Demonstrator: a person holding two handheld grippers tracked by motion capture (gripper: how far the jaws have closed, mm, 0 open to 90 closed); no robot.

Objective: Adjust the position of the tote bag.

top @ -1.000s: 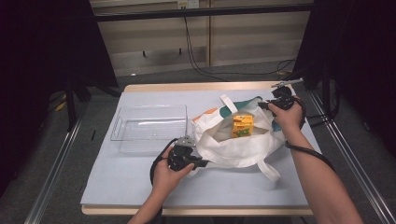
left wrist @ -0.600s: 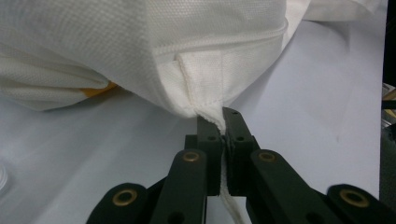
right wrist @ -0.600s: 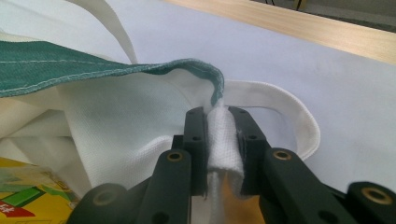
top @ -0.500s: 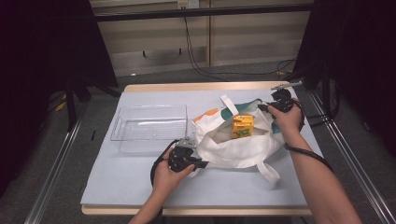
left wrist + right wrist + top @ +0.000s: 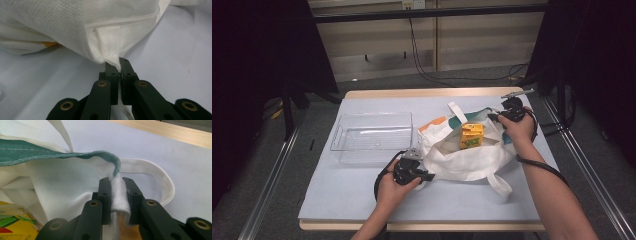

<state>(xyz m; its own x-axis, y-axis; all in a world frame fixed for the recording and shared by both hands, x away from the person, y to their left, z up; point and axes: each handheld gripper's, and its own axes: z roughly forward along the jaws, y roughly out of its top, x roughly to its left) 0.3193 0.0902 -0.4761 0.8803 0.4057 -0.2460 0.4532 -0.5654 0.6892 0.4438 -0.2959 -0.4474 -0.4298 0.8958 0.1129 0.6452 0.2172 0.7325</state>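
While both grips hold, the tote's mouth stays stretched between my hands.
Tote bag: the white tote bag [image 5: 462, 157] lies at centre right of the high view on the table [image 5: 362, 195], mouth open upward.
Left fingers: my left gripper [image 5: 424, 175] is clamped tight on the bag's near-left rim seam [image 5: 110, 53].
Right fingers: my right gripper [image 5: 494, 116] is pinched shut on the far-right rim by the teal lining [image 5: 62, 157].
Axis: the opening runs diagonally, lower left to upper right.
Carton: the yellow juice carton [image 5: 472, 136] stands upright inside, nearer my right hand.
Tray: the clear plastic tray [image 5: 374, 145] sits left of the bag.
Writing: green print on the carton, unreadable.
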